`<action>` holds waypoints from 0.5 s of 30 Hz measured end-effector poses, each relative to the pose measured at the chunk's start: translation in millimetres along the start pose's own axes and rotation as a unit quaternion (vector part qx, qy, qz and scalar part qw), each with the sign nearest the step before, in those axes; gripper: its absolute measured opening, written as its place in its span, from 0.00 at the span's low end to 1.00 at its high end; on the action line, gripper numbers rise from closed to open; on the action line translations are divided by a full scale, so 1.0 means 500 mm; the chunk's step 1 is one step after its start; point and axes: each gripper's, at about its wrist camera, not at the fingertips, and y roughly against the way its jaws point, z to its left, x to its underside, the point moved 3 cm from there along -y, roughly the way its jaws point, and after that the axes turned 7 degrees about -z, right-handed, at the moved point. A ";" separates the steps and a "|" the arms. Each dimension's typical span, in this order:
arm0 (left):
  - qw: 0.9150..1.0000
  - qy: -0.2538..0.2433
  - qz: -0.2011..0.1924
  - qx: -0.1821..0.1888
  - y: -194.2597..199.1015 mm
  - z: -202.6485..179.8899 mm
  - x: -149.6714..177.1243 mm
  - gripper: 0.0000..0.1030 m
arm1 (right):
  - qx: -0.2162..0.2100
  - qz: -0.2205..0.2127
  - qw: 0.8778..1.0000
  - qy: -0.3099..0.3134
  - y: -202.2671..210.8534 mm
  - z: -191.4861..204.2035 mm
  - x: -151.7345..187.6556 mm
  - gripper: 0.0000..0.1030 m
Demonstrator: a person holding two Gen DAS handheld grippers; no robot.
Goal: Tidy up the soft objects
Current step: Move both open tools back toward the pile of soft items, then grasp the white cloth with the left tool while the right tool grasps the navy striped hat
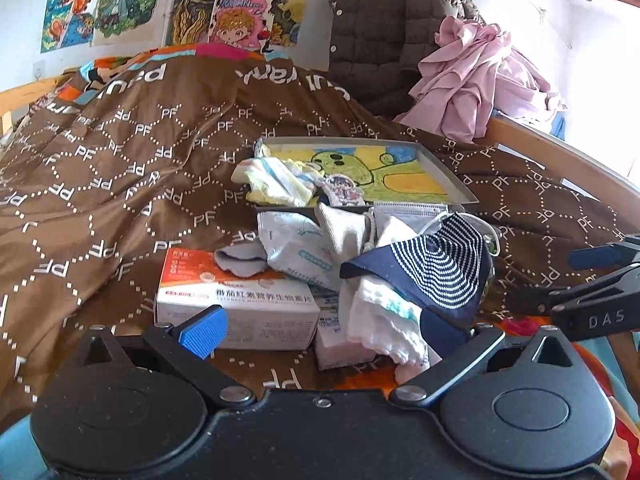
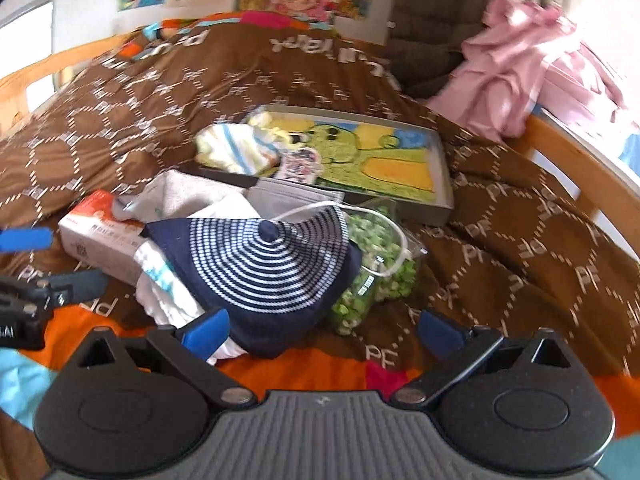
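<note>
Striped sock (image 2: pixel 264 256) between open right hand-held gripper (image 2: pixel 324 330) fingers.

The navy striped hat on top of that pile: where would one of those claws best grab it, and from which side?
Probably by the plain navy brim edge nearest the right claw. The striped hat lies domed on top of the pile, its near edge draping over the white cloth, so a low approach from the front could pinch that fold. Both claws are open. Coming from the right risks snagging the bag of green pieces.
</note>
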 end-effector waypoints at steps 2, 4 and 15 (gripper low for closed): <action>1.000 -0.009 -0.009 0.007 -0.002 -0.002 -0.001 0.99 | -0.009 -0.007 1.000 0.027 -0.007 0.010 -0.002 1.00; 1.000 -0.016 -0.017 0.017 -0.006 -0.007 -0.002 0.99 | -0.021 -0.021 0.997 0.066 -0.014 0.027 -0.004 1.00; 0.996 -0.065 -0.034 0.057 -0.043 -0.030 0.004 0.99 | -0.050 -0.070 0.969 0.233 -0.058 0.067 0.020 0.99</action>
